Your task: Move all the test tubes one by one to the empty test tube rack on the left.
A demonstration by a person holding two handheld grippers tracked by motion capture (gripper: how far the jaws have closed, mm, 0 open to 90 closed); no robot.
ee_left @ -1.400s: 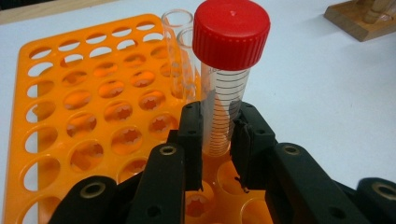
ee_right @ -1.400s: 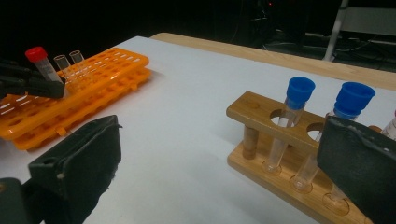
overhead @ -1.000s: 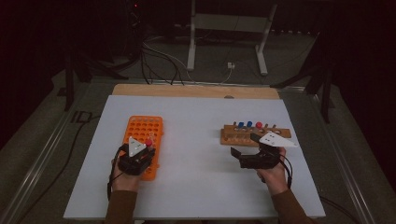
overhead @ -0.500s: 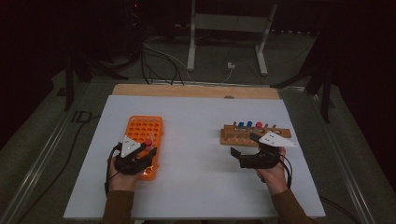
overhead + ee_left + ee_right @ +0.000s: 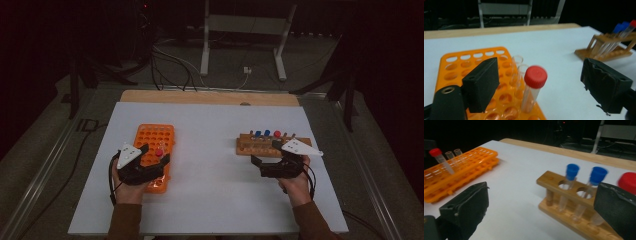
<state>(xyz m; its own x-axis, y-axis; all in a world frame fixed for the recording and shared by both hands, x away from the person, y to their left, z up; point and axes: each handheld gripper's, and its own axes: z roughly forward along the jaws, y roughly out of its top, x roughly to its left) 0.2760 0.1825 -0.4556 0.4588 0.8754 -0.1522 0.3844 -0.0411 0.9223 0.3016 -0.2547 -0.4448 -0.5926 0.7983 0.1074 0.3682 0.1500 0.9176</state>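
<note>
An orange tube rack (image 5: pixel 150 137) lies on the left of the white table. A red-capped tube (image 5: pixel 534 85) stands in it, slightly tilted, and shows as a red dot (image 5: pixel 159 152) in the high view. Two uncapped clear tubes (image 5: pixel 517 65) stand just behind it. My left gripper (image 5: pixel 156 155) is open over the rack's near end, its jaws on either side of the red-capped tube without touching it (image 5: pixel 541 82). A wooden rack (image 5: pixel 250 146) on the right holds two blue-capped tubes (image 5: pixel 584 177) and a red-capped one (image 5: pixel 627 181). My right gripper (image 5: pixel 258 166) is open and empty just in front of it (image 5: pixel 542 202).
A wooden strip (image 5: pixel 210 97) runs along the table's far edge, with a metal stand (image 5: pixel 245 30) and cables on the floor beyond. Bare white table (image 5: pixel 210 165) lies between the two racks and in front of them.
My left gripper has shifted a little to the left and turned, and the red-capped tube now shows standing in the orange rack between its jaws. The right gripper has stayed still.
</note>
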